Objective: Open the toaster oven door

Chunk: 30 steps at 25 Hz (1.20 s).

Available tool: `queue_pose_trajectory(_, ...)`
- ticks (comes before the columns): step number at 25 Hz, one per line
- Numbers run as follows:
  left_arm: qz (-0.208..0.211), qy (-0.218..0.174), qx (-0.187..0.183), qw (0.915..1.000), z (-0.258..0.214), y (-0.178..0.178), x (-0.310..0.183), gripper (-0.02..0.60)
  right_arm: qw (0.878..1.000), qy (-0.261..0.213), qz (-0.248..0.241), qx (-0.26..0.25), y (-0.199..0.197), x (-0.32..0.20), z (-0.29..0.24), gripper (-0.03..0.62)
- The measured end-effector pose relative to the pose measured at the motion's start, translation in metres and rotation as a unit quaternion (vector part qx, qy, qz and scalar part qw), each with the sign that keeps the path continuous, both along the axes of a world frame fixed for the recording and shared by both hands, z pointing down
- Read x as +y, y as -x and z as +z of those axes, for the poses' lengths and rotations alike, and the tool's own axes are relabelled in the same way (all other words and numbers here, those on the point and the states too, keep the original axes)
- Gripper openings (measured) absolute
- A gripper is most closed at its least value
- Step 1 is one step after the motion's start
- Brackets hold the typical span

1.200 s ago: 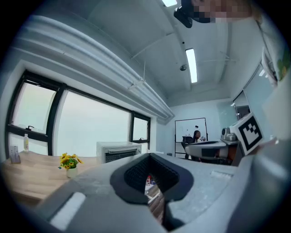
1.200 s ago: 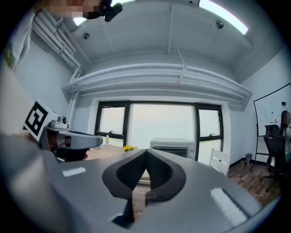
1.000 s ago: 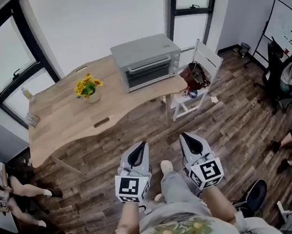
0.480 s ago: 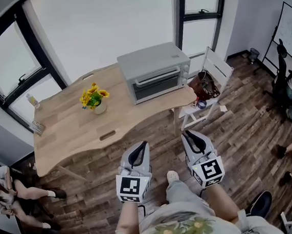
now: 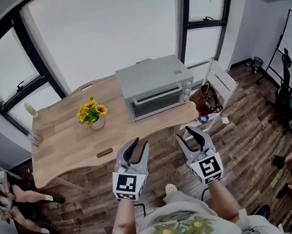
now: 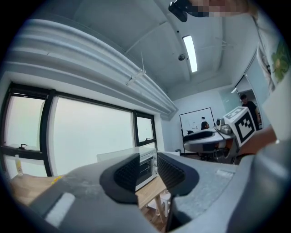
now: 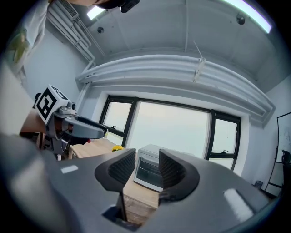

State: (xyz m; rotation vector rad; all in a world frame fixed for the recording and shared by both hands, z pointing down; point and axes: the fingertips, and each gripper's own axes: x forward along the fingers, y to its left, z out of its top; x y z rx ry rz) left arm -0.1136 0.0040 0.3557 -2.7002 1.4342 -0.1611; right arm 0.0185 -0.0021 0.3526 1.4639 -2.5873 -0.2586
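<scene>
Overhead, left gripper [image 5: 139,143] and right gripper [image 5: 186,133] hover before the table [image 5: 66,142], jaws opening, empty.
Oven [image 5: 156,87] stands shut at its far edge; only gripper views show the ceiling lamp [image 6: 190,53].

Left gripper [image 5: 141,144]: pale grey moulded shell, broad at the rear and narrowing to two jaws lined in black; jaws opening, nothing between them. Left pads [image 6: 128,171]: dark, finely ribbed, set in rounded black housings. Left marker cube [image 5: 128,185]: white, carrying black square markers, fixed at the shell's rear. Right gripper [image 5: 186,134]: same grey shell and black-lined jaws; jaws opening, nothing between them. Right pads [image 7: 122,166]: dark, ribbed. Right marker cube [image 5: 208,168]: white with black square pattern. Clothing: light shirt [image 5: 180,232] printed with green leaves and yellow-orange motifs; grey trousers [image 5: 181,202]; one white shoe [image 5: 169,189].
</scene>
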Motion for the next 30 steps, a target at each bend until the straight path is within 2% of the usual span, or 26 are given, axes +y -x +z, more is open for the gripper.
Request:
queue_pose_trajectory(8, -0.002, 0.007, -0.035, 0.9993, 0.007, -0.020, -0.073, 0.172, 0.999, 0.001, -0.028, 0.031, -0.015, -0.075, -0.001, 0.192)
queue_pose_trajectory(17, -0.006, 0.038, -0.083, 0.9958, 0.037, -0.034, -0.149, 0.210, 0.991, 0.017, -0.066, 0.111, -0.022, -0.157, 0.032, 0.210)
queue_pose_trajectory(26, 0.000, 0.067, -0.141, 0.9878, 0.069, -0.049, -0.205, 0.230, 0.978, 0.030, -0.104, 0.178, -0.022, -0.212, 0.063, 0.229)
queue_pose_trajectory(30, 0.001, 0.093, -0.171, 0.9809, 0.091, -0.052, -0.223, 0.229, 0.970, 0.047, -0.133, 0.197, -0.016, -0.228, 0.075, 0.238)
